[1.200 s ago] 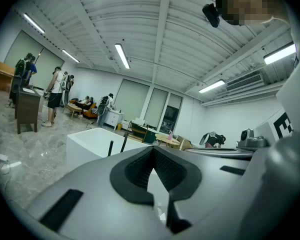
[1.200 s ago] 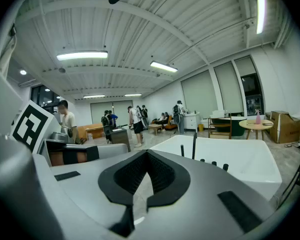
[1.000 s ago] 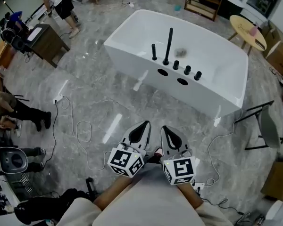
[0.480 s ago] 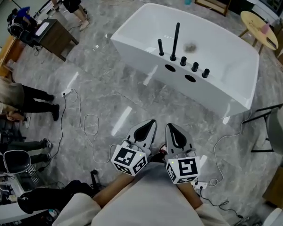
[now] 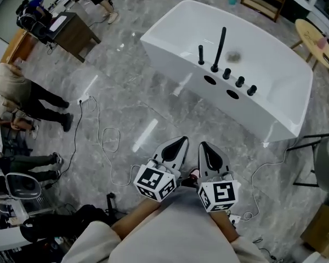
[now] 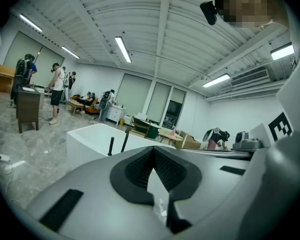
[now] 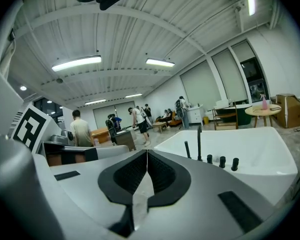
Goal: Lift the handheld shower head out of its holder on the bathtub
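Observation:
The white bathtub (image 5: 170,51) stands across the marble floor ahead. A tall black stick-shaped shower head (image 5: 219,47) rises upright from its near rim. A short black post (image 5: 200,54) is on its left and three black knobs (image 5: 239,81) on its right. My left gripper (image 5: 182,140) and right gripper (image 5: 203,145) are side by side close to my body, well short of the tub, both shut with nothing in them. In the left gripper view the shower head (image 6: 125,140) shows beyond the shut gripper (image 6: 152,151). In the right gripper view the shower head (image 7: 199,141) rises past the shut gripper (image 7: 147,154).
White cables (image 5: 107,141) loop over the floor at the left and another cable (image 5: 257,179) at the right. People (image 5: 22,97) stand at the left by a dark desk (image 5: 71,29). A black folding chair (image 5: 312,158) is right of the tub, a round table (image 5: 318,37) behind it.
The tub sits lower and nearer in the head view, and both grippers have edged forward towards it. Both stay shut.

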